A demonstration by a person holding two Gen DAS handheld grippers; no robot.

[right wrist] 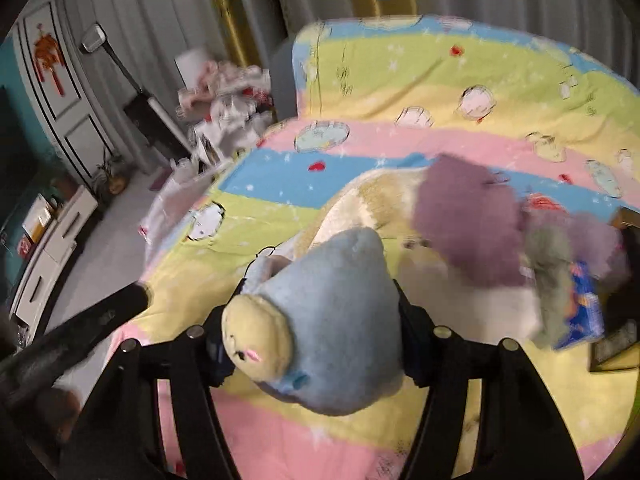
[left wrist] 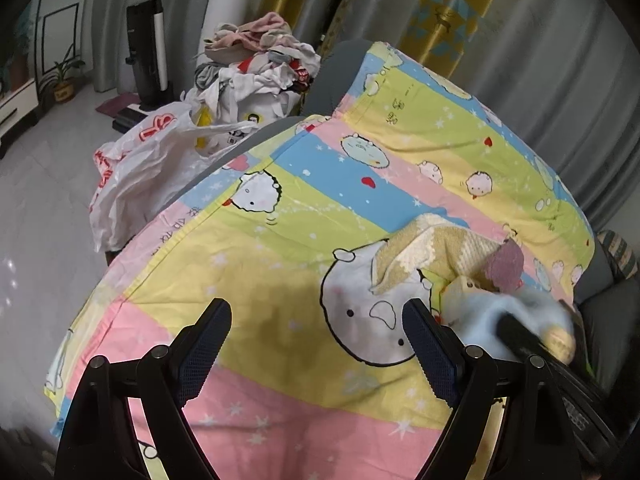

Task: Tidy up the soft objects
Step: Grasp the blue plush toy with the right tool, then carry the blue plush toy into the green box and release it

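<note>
Two grippers work over the cartoon bedsheet (left wrist: 280, 240): the right gripper (right wrist: 316, 340) is clamped on a blue plush toy (right wrist: 332, 320), lifted clear of the sheet — the pick-up step. The left gripper (left wrist: 316, 344) hangs wide and empty; next the toy likely needs carrying to a tidy spot, away from the towel pile (right wrist: 400, 208).

Cartoon-print sheet (left wrist: 320, 208) bears beige towel (left wrist: 436, 248), purple cloth (right wrist: 468, 224).
</note>
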